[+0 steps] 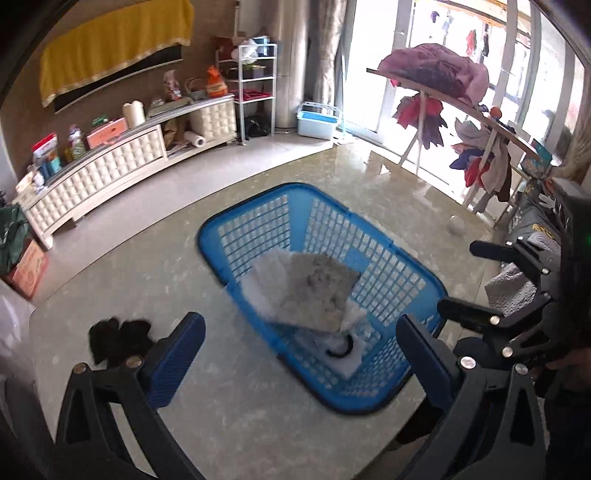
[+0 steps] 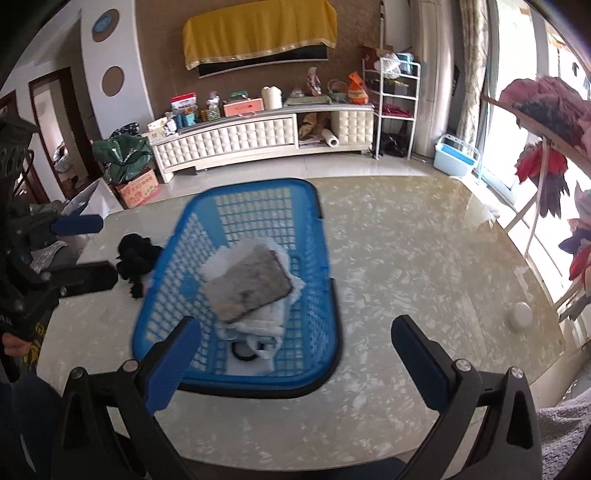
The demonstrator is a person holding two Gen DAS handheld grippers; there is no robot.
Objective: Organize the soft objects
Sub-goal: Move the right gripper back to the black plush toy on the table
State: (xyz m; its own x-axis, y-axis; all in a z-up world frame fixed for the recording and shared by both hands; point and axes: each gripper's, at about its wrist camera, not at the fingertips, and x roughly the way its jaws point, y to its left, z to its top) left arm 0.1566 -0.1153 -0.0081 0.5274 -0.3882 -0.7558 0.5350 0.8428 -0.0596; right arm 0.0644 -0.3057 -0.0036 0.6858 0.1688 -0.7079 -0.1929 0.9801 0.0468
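Both your claws, left claw [image 1: 295,354] and right claw [image 2: 295,354], hang apart and empty; folded grey cloth [image 2: 249,282] sits in blue basket [image 2: 325,350], black cloth [image 1: 118,339] waits at nine o'clock on worktop [image 2: 406,258], likely next.

A brown wall carries a yellow drape [image 2: 258,31] above a long cream tufted cabinet [image 2: 258,134] crowded with boxes and bottles; a white wire shelf [image 2: 397,110] stands beside it. Daylight floods through glass doors [image 1: 376,74] onto the pale tiled floor [image 1: 236,162]; a marbled tabletop [image 2: 406,258] fills the foreground.
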